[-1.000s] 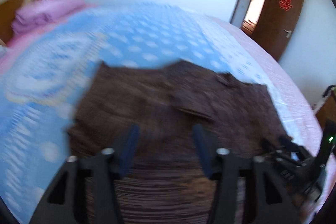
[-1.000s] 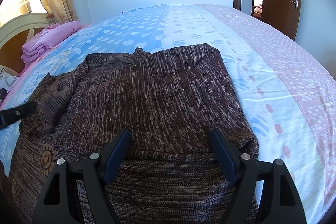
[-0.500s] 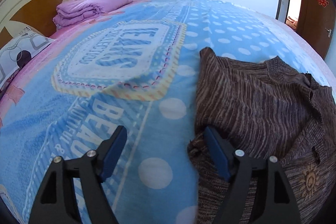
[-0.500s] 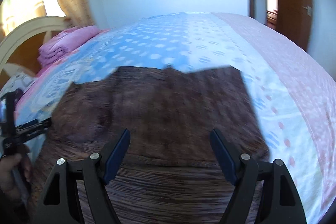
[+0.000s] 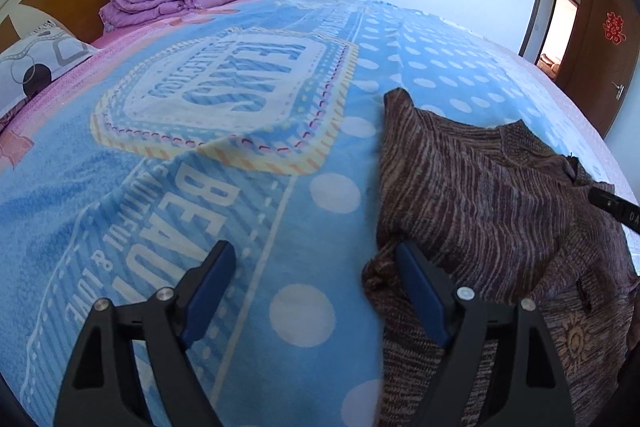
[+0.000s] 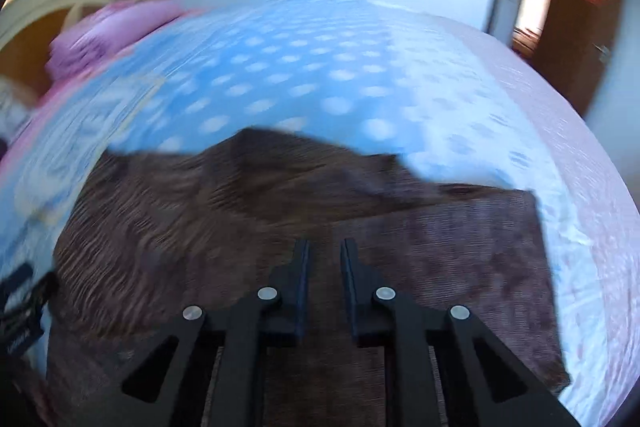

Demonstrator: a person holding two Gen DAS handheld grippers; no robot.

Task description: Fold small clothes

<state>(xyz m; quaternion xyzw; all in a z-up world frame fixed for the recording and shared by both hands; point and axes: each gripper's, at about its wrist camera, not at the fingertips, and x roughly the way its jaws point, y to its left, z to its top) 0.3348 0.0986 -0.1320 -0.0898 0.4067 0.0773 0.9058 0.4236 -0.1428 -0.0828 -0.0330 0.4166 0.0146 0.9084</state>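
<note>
On the blue polka-dot bedspread, the brown knit sweater is lying at 3 o'clock as the left gripper is spreading beside its edge and the right gripper, above it, is closing on nothing visible; next, probably, pinching an edge to fold.

Both wrist views downward, sharing sweater.

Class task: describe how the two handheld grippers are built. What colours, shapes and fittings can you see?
Both the left gripper and the right gripper have matte black angular frames with triangular cut-outs and round silver pivot bolts. Each has two long, flat fingers lined with dark blue pads. No cables or sleeves show.
</note>
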